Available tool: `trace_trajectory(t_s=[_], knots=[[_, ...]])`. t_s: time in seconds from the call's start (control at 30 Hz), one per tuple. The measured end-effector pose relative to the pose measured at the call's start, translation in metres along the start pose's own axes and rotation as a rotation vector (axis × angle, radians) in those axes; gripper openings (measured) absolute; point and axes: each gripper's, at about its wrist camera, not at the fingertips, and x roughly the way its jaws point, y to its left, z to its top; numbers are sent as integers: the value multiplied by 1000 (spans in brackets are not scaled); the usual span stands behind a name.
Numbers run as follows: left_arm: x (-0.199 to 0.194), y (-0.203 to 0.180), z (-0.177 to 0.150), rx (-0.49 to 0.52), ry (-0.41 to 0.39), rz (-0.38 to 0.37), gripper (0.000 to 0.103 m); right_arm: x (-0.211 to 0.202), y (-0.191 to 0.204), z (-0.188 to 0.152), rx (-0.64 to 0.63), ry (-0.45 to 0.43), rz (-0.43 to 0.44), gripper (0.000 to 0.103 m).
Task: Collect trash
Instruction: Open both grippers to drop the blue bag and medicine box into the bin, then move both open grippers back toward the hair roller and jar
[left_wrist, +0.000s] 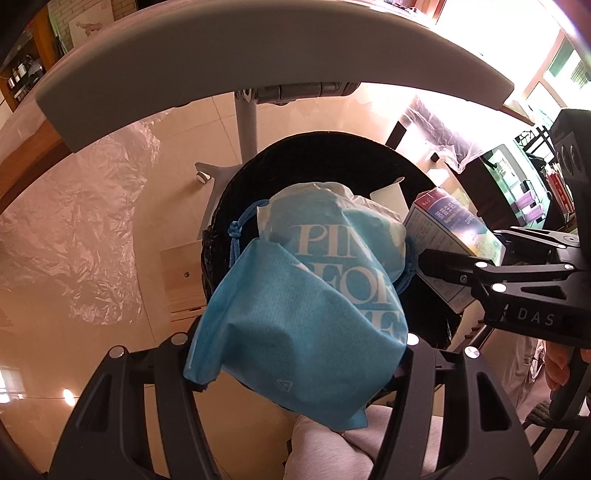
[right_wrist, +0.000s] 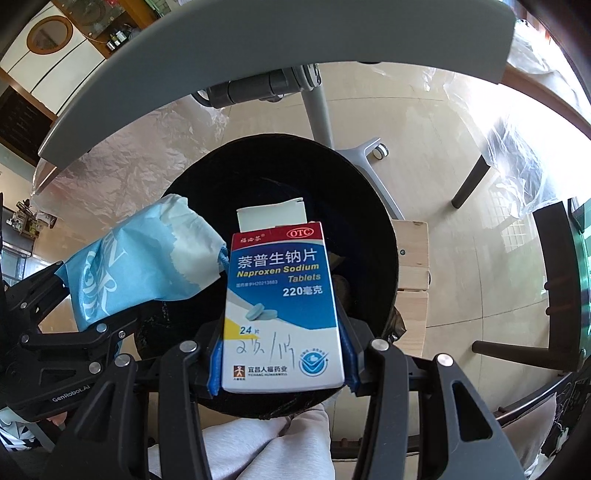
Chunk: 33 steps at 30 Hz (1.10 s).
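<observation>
Left claw (left_wrist: 295, 354): we hold it clamped on a crumpled blue bag (left_wrist: 306, 317) with white lettering, at 6 o'clock in the left wrist view, above the bin.
Bin (right_wrist: 369, 221): black, round, open-mouthed, on the tiled floor; we see it dead centre under both loads.
Right claw (right_wrist: 282, 365): closed narrow on a blue and white tablet box (right_wrist: 282, 306), its top flap open, at 6 o'clock over the bin mouth.
Table edge (right_wrist: 258, 48): grey, at 12 o'clock.
</observation>
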Motion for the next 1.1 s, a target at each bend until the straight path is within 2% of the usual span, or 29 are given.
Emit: trace_trajectory(t_s=[0.2,0.27,0.33,0.37,0.4,0.43,0.7,0.9,1.0,1.1], knots=[[7,-1,5,2,12,4,63,4,-1,3,-4,11,-2,46],[7,-1,6,2,9,-17,63,4,0,4,-2,11,-4,47],[5,-1,8,2,-3,-55,72,3,0,5,-1,1,-9,48],[5,-2,8,1,-7,-56,80,2,-1,6,2,-4,-8,56],[5,-2,9,1,-12,-50,83,1,-3,6,8,-7,0,66],[4,-3,9,0,-15,-47,85,0,-4,7,19,-13,8,69],[5,-1,9,-6,-5,-48,86,-11,-16,3,72,-27,32,78],[-1,-2,4,-16,9,-97,86,-30,-18,-4,81,-46,67,83],[-17,-2,0,-27,-17,-111,86,-48,-13,-7,63,-71,74,83],[-47,-2,0,-32,-89,-147,87,-83,-3,-10,16,-149,72,85]])
